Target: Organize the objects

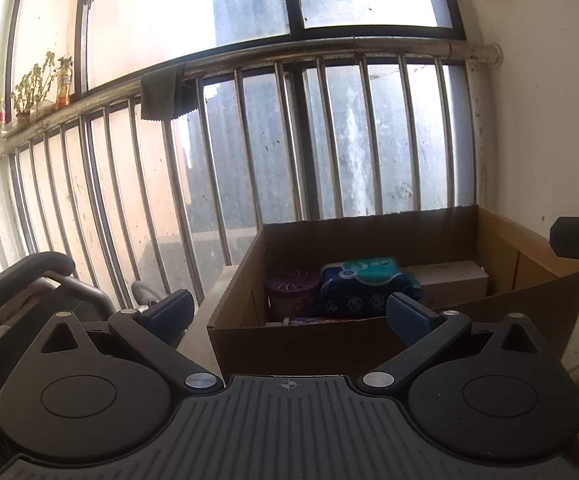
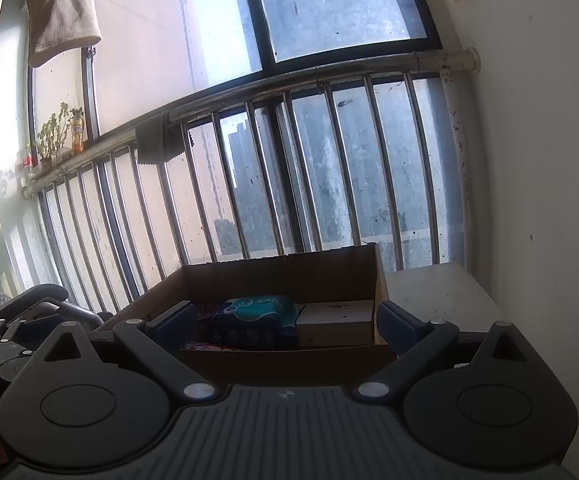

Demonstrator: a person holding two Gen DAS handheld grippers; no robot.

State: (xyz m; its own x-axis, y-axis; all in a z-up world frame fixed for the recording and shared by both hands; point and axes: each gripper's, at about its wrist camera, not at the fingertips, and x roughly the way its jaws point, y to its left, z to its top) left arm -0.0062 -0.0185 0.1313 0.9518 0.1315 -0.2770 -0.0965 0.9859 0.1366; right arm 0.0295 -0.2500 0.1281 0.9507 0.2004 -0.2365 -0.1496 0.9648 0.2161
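Jaws of left gripper (image 1: 289, 304) & right gripper (image 2: 285, 320) stand apart, empty, facing cardboard box (image 1: 309, 344), prob. to sort contents.

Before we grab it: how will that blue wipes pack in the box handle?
The blue pack looks soft and film-wrapped, so it probably deforms and may slip in the tool. It sits wedged between the purple-lidded jar and the white carton, so expect drag lifting out.

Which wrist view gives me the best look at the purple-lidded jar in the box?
The left wrist view: the purple-lidded jar stands clear in the cardboard box's left part, beside the blue pack. In the right wrist view, the gripper's finger hides nearly all of it; only a dark sliver shows there.
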